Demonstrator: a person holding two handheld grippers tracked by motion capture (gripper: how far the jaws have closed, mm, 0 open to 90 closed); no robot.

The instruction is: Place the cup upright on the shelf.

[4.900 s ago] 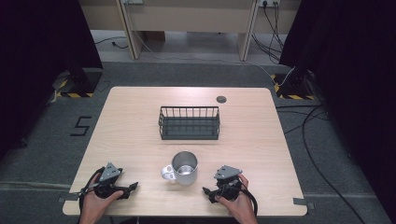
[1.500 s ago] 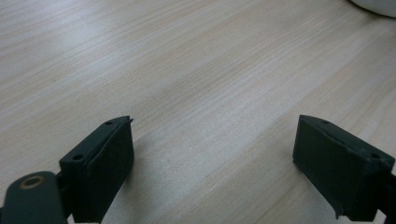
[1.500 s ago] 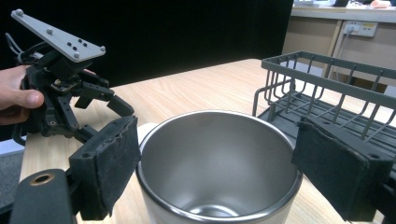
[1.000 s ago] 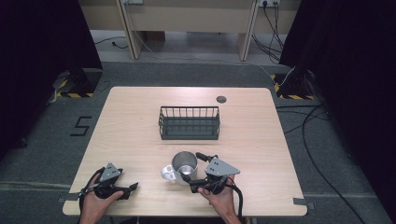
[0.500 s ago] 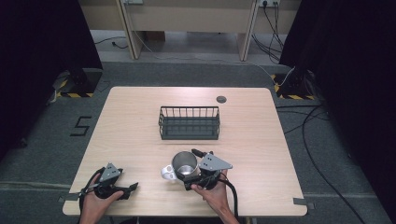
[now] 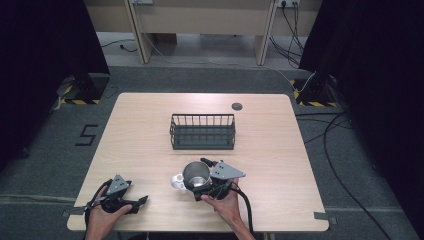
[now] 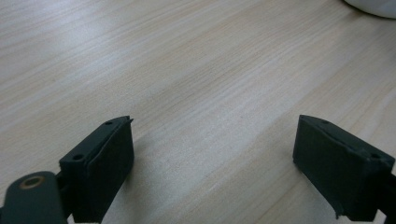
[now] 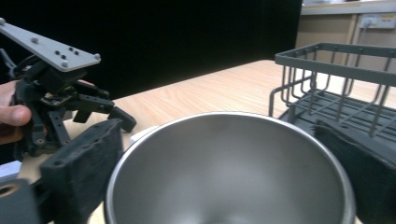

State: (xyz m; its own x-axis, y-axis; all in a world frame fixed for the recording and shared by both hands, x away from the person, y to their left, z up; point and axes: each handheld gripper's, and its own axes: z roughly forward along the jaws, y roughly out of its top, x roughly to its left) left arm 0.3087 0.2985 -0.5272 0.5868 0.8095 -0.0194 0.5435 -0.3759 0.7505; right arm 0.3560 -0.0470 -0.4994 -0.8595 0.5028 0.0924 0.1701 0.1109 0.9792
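A shiny steel cup point(image 6: 196, 173) stands upright near the table's front edge, with a small white object point(image 6: 177, 181) touching its left side. My right gripper point(image 6: 199, 179) is open, one jaw on each side of the cup. In the right gripper view the cup's rim point(image 8: 229, 121) spans the whole gap between the black pads point(image 8: 84, 163); I cannot tell whether they touch it. My left gripper point(image 6: 140, 204) rests at the front left, held by a hand. Its jaws point(image 7: 212, 140) stand open over bare wood. It also appears as the left gripper point(image 8: 107, 109) in the right gripper view.
A dark wire basket point(image 6: 202, 132) sits at the table's centre, just beyond the cup, and appears as the basket point(image 8: 336, 93) at the right of the right gripper view. A small dark round disc point(image 6: 237, 106) lies near the far edge. The wooden tabletop point(image 6: 280, 150) is bare to the right.
My right gripper has moved left from the front right and closed in on the steel cup until its jaws straddle it. The left gripper has stayed put.
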